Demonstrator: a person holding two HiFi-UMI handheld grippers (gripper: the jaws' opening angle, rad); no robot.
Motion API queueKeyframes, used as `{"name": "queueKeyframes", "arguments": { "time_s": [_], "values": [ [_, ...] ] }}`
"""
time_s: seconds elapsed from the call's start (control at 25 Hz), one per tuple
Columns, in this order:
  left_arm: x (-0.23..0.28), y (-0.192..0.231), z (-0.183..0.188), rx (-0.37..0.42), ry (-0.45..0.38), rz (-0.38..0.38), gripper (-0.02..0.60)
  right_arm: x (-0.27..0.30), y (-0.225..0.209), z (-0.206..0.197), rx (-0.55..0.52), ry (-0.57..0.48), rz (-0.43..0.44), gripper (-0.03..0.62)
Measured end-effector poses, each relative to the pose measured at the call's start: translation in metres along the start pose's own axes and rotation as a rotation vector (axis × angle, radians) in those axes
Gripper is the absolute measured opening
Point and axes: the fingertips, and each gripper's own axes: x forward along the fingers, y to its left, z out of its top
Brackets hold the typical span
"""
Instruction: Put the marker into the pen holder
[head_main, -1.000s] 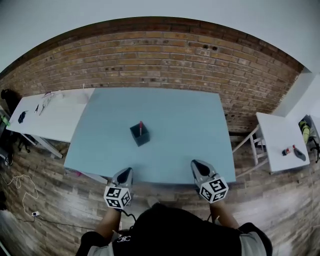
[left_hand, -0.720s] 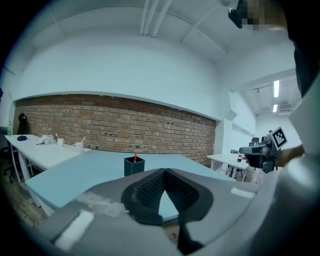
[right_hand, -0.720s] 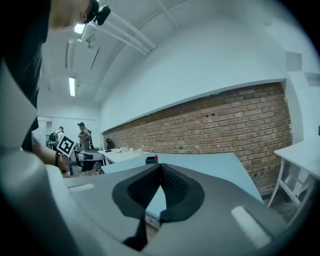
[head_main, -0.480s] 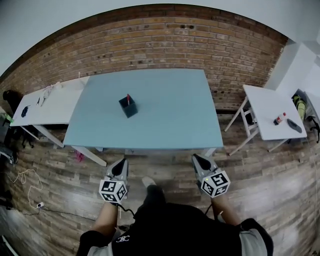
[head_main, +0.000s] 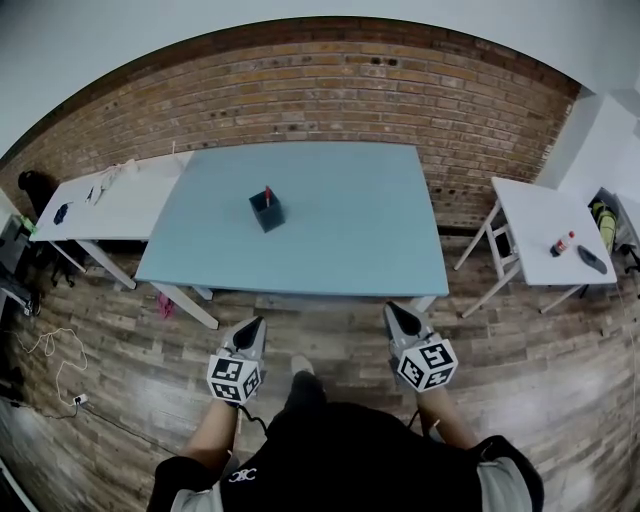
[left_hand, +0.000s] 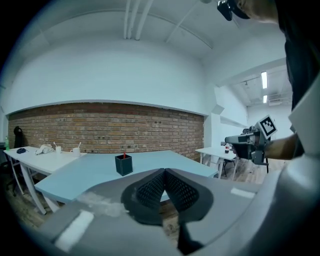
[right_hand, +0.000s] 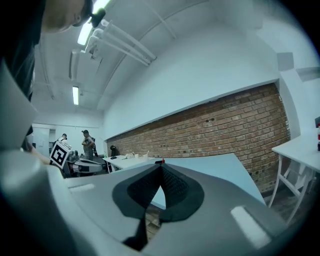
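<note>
standing in holder (head_main: 267, 213), marker (head_main: 267, 190) far ahead of left gripper (head_main: 255, 323), right gripper (head_main: 393, 309), jaws pressed together, empty; table (head_main: 350, 235) bump could tip it.

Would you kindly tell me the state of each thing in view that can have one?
marker, standing in the pen holder, red end above the rim
pen holder, upright on the blue table, far from both claws
left claw, shut, empty, short of the table's near edge
right claw, shut, empty, short of the table's near edge
</note>
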Motion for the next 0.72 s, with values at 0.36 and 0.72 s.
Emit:
{"name": "queueKeyframes", "arguments": {
  "time_s": [0.36,0.72],
  "values": [
    [0.003,0.001,-0.009,0.042,0.012,0.003,0.003,0.012,0.000,-0.001,-0.028,-0.012,0.017,0.005],
    [0.004,0.007,0.006,0.049,0.045,-0.011,0.003,0.022,0.007,0.016,-0.036,0.020,0.005,0.005]
  ]
}}
